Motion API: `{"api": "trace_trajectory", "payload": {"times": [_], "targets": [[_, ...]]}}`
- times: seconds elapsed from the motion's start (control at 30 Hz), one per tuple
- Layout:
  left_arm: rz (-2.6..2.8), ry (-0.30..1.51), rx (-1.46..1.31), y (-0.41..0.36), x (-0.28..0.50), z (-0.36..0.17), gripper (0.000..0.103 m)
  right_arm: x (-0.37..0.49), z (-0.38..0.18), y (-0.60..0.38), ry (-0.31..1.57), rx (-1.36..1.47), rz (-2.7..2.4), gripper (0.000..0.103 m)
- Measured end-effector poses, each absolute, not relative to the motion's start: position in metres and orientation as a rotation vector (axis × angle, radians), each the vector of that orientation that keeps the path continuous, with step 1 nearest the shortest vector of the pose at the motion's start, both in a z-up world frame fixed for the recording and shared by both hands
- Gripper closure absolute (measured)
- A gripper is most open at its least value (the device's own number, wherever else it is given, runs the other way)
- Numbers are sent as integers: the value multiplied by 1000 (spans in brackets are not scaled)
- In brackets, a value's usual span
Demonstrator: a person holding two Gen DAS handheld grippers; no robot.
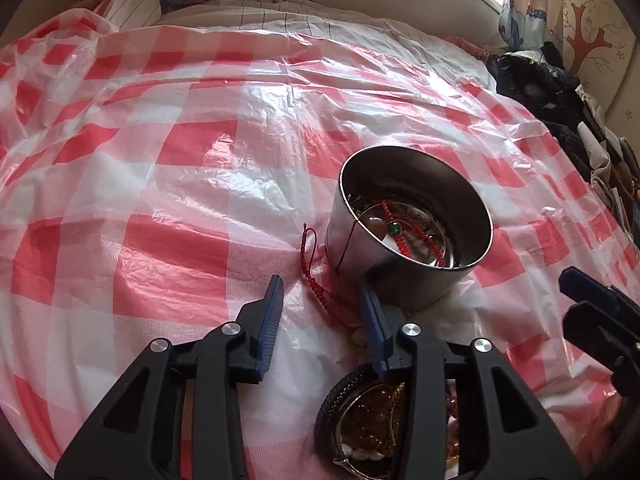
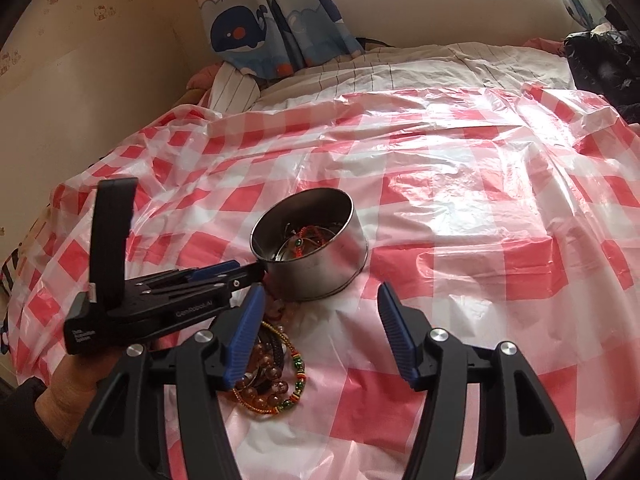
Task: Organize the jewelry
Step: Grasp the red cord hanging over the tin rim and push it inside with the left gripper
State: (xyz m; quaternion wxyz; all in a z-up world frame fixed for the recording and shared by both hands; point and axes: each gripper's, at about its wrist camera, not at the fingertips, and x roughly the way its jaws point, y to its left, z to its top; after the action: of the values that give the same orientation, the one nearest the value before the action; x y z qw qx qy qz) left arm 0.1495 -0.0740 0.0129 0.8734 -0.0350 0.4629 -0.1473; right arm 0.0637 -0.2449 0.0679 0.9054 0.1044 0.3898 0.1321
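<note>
A round steel tin (image 1: pixel 400 284) (image 2: pixel 320 272) stands on the red-and-white checked plastic sheet (image 1: pixel 180 184). Inside it lie a red cord bracelet with a green bead (image 1: pixel 394 229) and metal bangles. A second red cord (image 1: pixel 310 268) lies on the sheet just left of the tin, running between the fingers of my left gripper (image 1: pixel 320 298), which stands open without pressing it. Under that gripper sits a pile of bracelets (image 1: pixel 360 432) (image 2: pixel 272 372): black braid, amber beads, coloured beads. My right gripper (image 2: pixel 320 296) is open with nothing in it, its left finger (image 2: pixel 246 320) over the pile.
The left gripper's body (image 2: pixel 160 300) and the hand holding it fill the lower left of the right wrist view. Dark clothing (image 1: pixel 552 92) is heaped at the bed's right edge. A whale-print curtain (image 2: pixel 272 20), a striped pillow (image 2: pixel 232 84) and the wall lie beyond.
</note>
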Motion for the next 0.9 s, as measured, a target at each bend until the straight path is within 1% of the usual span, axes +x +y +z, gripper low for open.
{"api": "trace_trajectory", "payload": {"times": [0.07, 0.1, 0.13, 0.27, 0.43, 0.63, 0.77, 0.9], "targets": [[-270, 972, 4, -85, 154, 9, 66, 63, 69, -243, 803, 210, 276, 46], [-258, 977, 36, -90, 156, 7, 75, 63, 68, -242, 808, 208, 276, 46], [-256, 982, 58, -94, 158, 6, 101, 63, 66, -242, 816, 206, 277, 46], [-277, 942, 42, -93, 145, 21, 101, 54, 64, -242, 821, 205, 268, 46], [-310, 837, -20, -84, 125, 68, 101, 50, 67, -242, 814, 202, 265, 46], [-385, 741, -84, -97, 133, 116, 101, 51, 68, -244, 814, 210, 262, 46], [-399, 747, -95, -114, 150, 114, 101, 53, 65, -246, 821, 214, 262, 46], [-346, 853, -36, -127, 167, 77, 100, 55, 60, -246, 842, 203, 249, 46]]}}
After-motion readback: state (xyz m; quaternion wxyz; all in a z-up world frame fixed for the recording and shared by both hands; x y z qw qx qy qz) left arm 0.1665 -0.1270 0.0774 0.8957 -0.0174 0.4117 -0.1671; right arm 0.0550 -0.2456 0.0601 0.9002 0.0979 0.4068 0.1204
